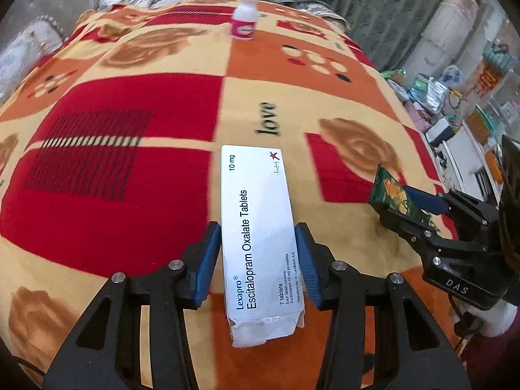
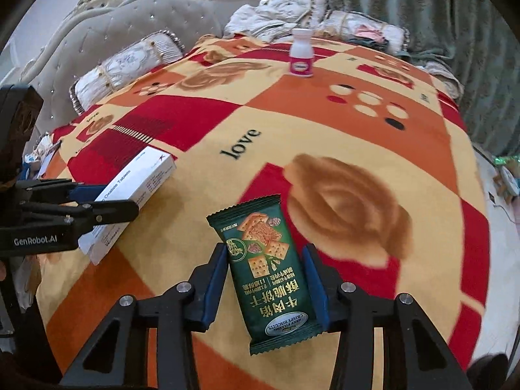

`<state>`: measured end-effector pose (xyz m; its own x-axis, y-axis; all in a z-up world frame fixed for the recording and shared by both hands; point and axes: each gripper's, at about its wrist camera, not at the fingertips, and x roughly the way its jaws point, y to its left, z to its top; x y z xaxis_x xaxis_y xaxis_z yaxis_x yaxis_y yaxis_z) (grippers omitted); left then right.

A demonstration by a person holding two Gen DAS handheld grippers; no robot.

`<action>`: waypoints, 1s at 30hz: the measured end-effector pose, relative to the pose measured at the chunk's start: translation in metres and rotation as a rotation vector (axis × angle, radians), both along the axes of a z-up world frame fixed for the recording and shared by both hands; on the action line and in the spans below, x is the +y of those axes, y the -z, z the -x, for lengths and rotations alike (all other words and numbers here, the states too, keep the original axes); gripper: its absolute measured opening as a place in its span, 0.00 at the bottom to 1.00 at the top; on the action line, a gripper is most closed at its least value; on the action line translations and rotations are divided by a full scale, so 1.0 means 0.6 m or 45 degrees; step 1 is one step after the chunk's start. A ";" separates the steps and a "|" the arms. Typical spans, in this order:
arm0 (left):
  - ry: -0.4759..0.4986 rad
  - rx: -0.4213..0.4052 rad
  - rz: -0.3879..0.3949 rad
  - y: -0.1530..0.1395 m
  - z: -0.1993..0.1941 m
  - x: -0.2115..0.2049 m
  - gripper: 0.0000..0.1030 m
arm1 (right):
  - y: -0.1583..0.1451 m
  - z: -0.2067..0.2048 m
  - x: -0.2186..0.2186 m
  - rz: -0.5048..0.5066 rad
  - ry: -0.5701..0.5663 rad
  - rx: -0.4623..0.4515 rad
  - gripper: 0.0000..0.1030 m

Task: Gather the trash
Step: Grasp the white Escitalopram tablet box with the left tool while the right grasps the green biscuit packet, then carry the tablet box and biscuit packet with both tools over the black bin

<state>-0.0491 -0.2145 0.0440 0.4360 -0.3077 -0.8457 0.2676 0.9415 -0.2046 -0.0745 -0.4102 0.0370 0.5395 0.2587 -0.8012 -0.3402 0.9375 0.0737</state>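
Here the left gripper (image 1: pixel 258 256) clamps a white Lexapro tablet box (image 1: pixel 260 230), the right gripper (image 2: pixel 266 284) a green biscuit packet (image 2: pixel 266 269), both above the patterned blanket (image 2: pixel 341 136); a small bottle (image 2: pixel 301 54) stands far off.

Soft, even indoor light fills both fisheye views, its source unseen; shadows stay faint; colours on the blanket (image 1: pixel 136 104) run warm and saturated; the small bottle (image 1: pixel 244 16) smears with blur in the left view; edges bow sharply; black vignette rings each frame; no harsh glare shows.
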 end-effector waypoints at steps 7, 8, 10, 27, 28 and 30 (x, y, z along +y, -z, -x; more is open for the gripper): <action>0.104 -0.038 0.003 -0.023 0.028 -0.072 0.43 | -0.016 0.054 -0.055 -0.003 0.089 -0.021 0.44; 0.115 -0.041 0.002 -0.024 0.030 -0.080 0.43 | -0.019 0.061 -0.065 -0.006 0.107 -0.023 0.44; 0.148 -0.049 0.003 -0.029 0.038 -0.104 0.43 | -0.026 0.074 -0.085 -0.016 0.142 -0.031 0.44; 0.385 -0.088 -0.009 -0.050 0.085 -0.272 0.43 | -0.045 0.162 -0.226 -0.029 0.383 -0.057 0.44; 0.398 -0.086 -0.008 -0.050 0.087 -0.282 0.43 | -0.045 0.166 -0.234 -0.029 0.397 -0.056 0.44; 0.417 -0.083 -0.005 -0.050 0.091 -0.297 0.43 | -0.046 0.174 -0.248 -0.027 0.419 -0.056 0.44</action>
<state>-0.1036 -0.3929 0.0738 0.3673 -0.4375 -0.8208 0.5686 0.8040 -0.1741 -0.1791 -0.5589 0.0643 0.6310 0.0811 -0.7715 -0.0224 0.9960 0.0864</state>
